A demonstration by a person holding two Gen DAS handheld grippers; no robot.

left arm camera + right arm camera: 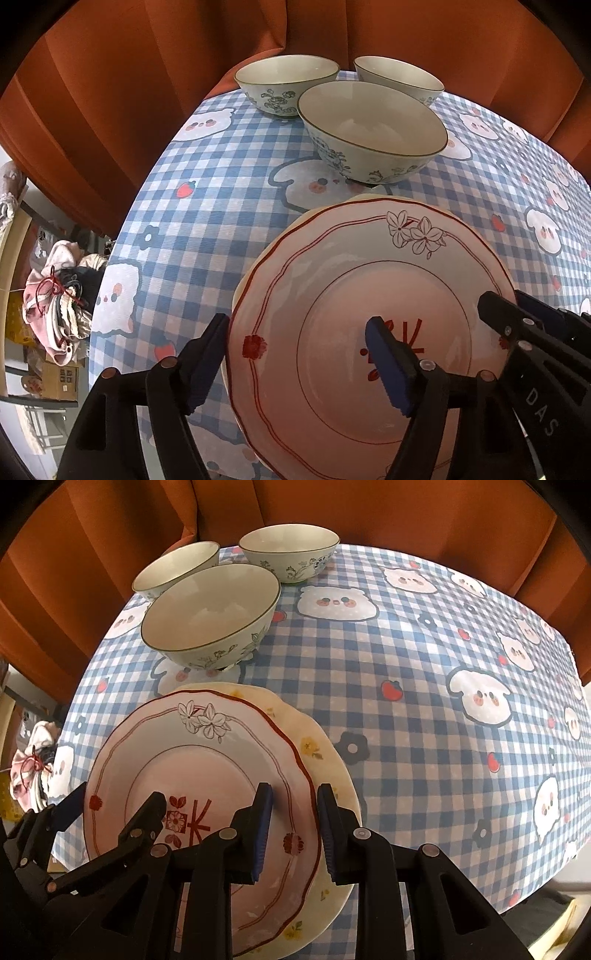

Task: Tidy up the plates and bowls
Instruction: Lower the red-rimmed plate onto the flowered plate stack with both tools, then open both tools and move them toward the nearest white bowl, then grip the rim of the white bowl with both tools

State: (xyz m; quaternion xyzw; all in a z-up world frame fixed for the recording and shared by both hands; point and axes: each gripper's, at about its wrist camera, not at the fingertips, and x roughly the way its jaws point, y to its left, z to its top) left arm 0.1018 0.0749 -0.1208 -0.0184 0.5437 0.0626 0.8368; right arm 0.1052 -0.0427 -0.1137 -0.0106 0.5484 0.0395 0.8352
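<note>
A pink plate with red trim (369,280) (207,760) lies on a cream plate with yellow flowers (325,760) at the table's near side. My left gripper (295,354) is open, its jaws standing either side of the pink plate's left rim. My right gripper (293,823) is open, its jaws standing either side of the pink plate's right rim, over the cream plate. Three white bowls with blue flower patterns stand behind: a near one (373,133) (210,613), and two farther ones (286,83) (399,79) (177,570) (290,550).
The table carries a blue-checked cloth with cartoon animals (207,206) (424,686). An orange curtain (129,74) (406,509) hangs behind it. Bundled clothes and boxes (59,295) lie on the floor to the left, past the table edge.
</note>
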